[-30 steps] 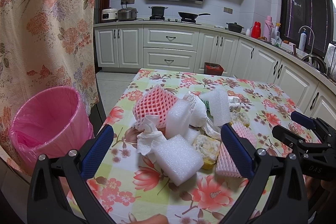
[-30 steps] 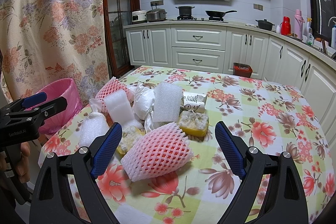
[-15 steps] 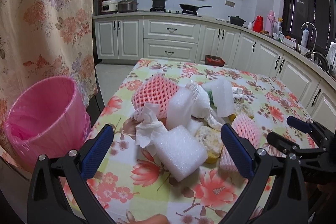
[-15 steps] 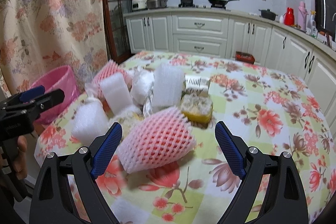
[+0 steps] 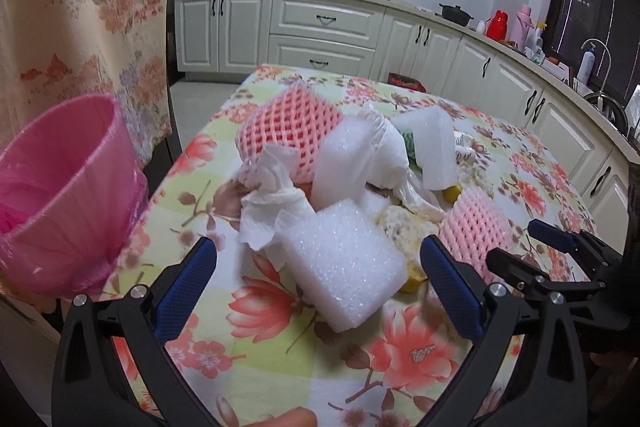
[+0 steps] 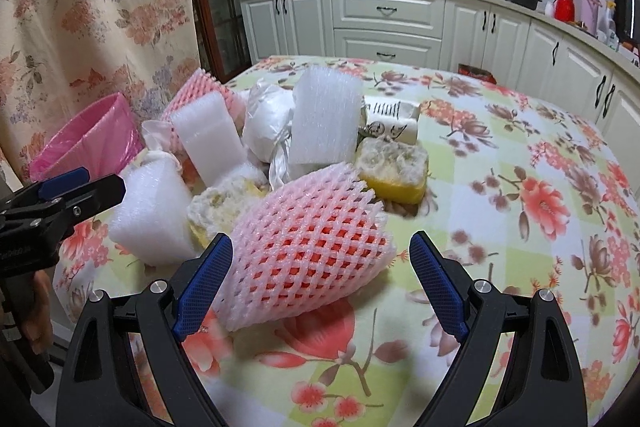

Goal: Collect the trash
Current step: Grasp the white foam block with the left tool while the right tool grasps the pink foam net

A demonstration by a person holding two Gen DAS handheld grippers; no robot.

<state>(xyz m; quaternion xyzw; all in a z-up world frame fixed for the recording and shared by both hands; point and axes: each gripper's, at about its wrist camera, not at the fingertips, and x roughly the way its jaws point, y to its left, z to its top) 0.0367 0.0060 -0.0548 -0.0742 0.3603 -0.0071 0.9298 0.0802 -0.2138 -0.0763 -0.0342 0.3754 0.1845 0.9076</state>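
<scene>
Left wrist view: the left gripper point(image 5: 318, 273) hung over the near edge of the table point(image 5: 280, 359), its jaws wide apart and holding nothing. Just ahead of it lay a white foam block point(image 5: 344, 263), the nearest piece of the trash heap. It looked very light and springy, so a squeeze across its two broad faces would probably do; too hard a pinch would merely dent it. Behind it sat a crumpled tissue point(image 5: 268, 203), limp and best pinched at a bunched fold, and a pink foam net point(image 5: 290, 119), soft and open-meshed, so a finger could snag in it. The pink bin point(image 5: 60, 199) stood off the table's left edge, near the heap. The right gripper point(image 5: 560, 259) showed at the right, but whether its jaws were apart could not be told from there. No writing could be read in this view.

Right wrist view: the right gripper point(image 6: 320, 283) had its jaws well apart and empty, with a second net point(image 6: 308, 247) lying between them, close to the left finger. It seemed weightless and crushable; closing across its middle would likely hold it. Farther back lay a yellow sponge point(image 6: 394, 169), and a white pack point(image 6: 390, 125) bearing dark print too small to read. The left gripper's body carried pale lettering, also illegible.
</scene>
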